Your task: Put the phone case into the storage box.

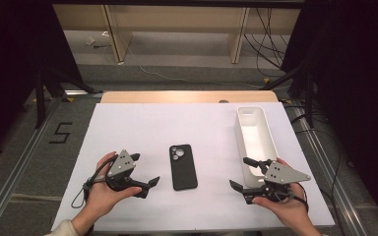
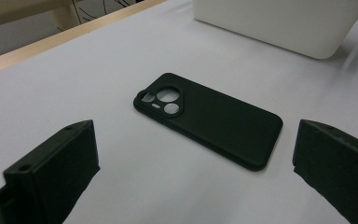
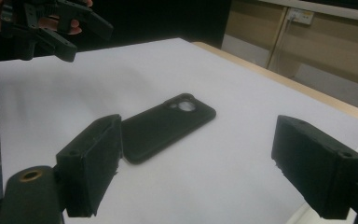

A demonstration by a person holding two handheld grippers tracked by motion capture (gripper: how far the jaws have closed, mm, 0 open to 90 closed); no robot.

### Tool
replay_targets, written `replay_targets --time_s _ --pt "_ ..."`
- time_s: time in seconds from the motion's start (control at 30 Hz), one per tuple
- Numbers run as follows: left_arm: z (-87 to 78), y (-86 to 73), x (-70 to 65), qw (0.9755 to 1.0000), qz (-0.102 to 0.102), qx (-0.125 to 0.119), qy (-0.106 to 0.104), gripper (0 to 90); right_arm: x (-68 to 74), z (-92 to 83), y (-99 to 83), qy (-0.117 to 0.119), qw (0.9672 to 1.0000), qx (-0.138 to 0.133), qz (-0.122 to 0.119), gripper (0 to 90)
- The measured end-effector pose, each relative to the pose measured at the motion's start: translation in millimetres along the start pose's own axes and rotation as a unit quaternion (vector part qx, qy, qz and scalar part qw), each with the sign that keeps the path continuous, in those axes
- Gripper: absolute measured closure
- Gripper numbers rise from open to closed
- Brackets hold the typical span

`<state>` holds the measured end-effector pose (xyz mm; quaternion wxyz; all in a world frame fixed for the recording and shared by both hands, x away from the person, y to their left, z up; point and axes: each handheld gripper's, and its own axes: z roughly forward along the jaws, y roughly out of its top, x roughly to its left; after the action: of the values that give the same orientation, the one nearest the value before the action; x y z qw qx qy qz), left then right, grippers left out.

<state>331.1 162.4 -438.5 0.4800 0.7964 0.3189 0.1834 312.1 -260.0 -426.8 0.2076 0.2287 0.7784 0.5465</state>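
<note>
A desk (image 1: 128, 128) covered with a white sheet was seen from above, a strip of bare wood left showing along its far edge. A long white bin (image 1: 256, 135) was stood lengthwise by the right edge, reaching from near the far right corner toward the near edge; its inside was seen to hold nothing.

The left gripper (image 1: 145, 172) was held in the person's left hand (image 1: 101, 191) close to the near edge, left of the middle. Its jaws were spread wide, with nothing between them, and were pointed toward the desk's centre. The right gripper (image 1: 243, 173) was held in the right hand (image 1: 288, 209) near the near right corner, just beside the near end of the bin. Its jaws were likewise spread apart and were closed on nothing.

A black phone case (image 1: 182, 166) was laid flat between the two grippers, about midway along the near half of the desk, apart from both. Its back was turned up, and the camera cutouts were placed at the end toward the far edge. In the left gripper view the case (image 2: 209, 119) was framed between the open jaws, well ahead of them.
</note>
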Motion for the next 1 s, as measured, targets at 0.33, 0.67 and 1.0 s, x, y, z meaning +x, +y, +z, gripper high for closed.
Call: replay_targets --time_s 0.33,0.67,1.0 --pt "1.1 1.5 -2.6 1.0 0.003 -0.001 -0.002 1.3 1.3 -0.9 1.0 -0.002 1.0 -0.001 0.002 18.0" --pt "11.2 4.2 -10.7 0.9996 0.015 0.005 -0.022 16.1 0.6 -0.6 0.5 -0.003 1.0 -0.002 0.004 18.2" --pt "24.2 10.8 -20.0 0.9984 0.034 0.03 -0.032 51.6 1.0 0.7 0.0 -0.004 1.0 0.002 0.002 18.6"
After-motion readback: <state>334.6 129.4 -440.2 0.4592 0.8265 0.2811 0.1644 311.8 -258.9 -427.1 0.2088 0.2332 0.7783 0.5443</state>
